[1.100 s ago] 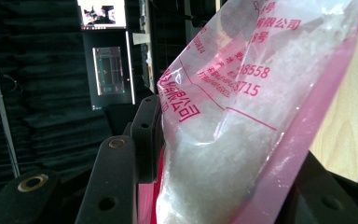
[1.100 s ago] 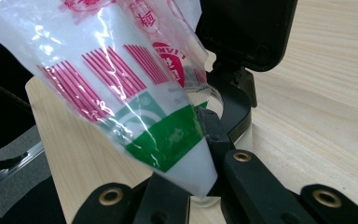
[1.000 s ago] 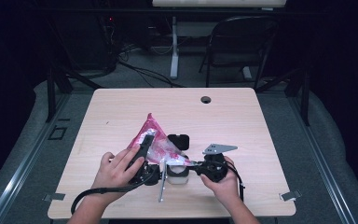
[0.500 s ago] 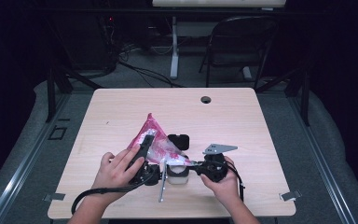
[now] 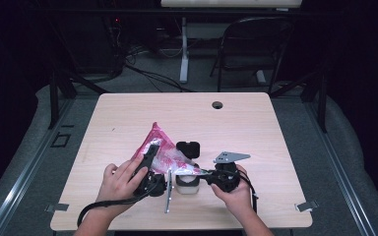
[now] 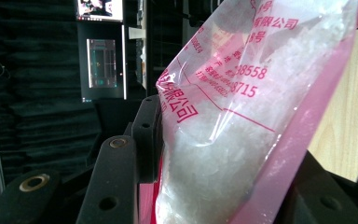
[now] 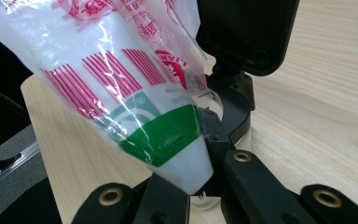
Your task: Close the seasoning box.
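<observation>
From the high view, you hold the pink-and-clear bag [image 5: 161, 152] tilted over the near middle of the table [image 5: 128, 113], its upper pink corner pointing up and away from you and its lower corner coming down to the small clear jar [image 5: 187, 183]. Your left gripper [image 5: 147, 157] clasps the bag's left side; your right gripper [image 5: 204, 173] meets the bag's lower tip just above the jar. A black lid [image 5: 187, 148] lies just behind the jar. A metal rod [image 5: 168, 189] stands beside the jar, between your two hands.

In the left gripper view, your jaws stand partway closed on the bag [image 6: 242, 121], the left pad [image 6: 147, 140] pressed against the plastic. White grains fill the bag behind red printed characters, and a pink band runs down its right edge.

In the right gripper view, your jaws are drawn tight together on the bag's [image 7: 121, 79] narrow white corner, below a green patch and red stripes. The pinched tip sits right at the jar's [image 7: 214, 198] mouth, and the black lid [image 7: 247, 32] rises just behind on the wooden table [image 7: 326, 130].
</observation>
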### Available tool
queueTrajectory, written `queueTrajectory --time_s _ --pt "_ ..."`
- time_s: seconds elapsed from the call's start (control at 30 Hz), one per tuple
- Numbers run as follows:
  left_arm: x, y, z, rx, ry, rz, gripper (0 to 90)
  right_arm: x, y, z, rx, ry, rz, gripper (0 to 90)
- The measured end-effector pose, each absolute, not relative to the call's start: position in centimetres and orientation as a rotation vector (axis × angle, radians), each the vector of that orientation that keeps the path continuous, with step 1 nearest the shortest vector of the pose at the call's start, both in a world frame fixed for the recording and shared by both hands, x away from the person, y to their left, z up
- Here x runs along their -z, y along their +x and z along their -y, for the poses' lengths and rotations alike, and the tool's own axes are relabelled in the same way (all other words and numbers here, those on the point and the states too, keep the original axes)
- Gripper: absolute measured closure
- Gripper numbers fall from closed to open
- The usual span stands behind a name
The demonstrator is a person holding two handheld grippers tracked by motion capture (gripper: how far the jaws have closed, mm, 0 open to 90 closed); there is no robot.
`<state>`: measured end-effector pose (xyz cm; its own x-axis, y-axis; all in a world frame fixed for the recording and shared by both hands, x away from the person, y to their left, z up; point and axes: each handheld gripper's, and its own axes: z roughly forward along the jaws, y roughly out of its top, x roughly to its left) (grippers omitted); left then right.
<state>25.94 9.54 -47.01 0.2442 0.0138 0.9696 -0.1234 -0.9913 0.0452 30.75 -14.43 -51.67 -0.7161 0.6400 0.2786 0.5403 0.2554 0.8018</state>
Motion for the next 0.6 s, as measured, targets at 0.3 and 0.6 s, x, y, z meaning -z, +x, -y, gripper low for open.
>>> queueTrajectory --time_s 0.3,0.6 --pt "47.4 26.0 -10.0 -1.815 2.382 0.029 60.9 51.4 30.8 14.4 -1.476 1.127 -2.395 90.0" --pt "48.2 26.1 -10.8 -1.754 2.394 -0.050 61.6 51.2 30.7 14.1 -1.494 1.119 -2.382 90.0"
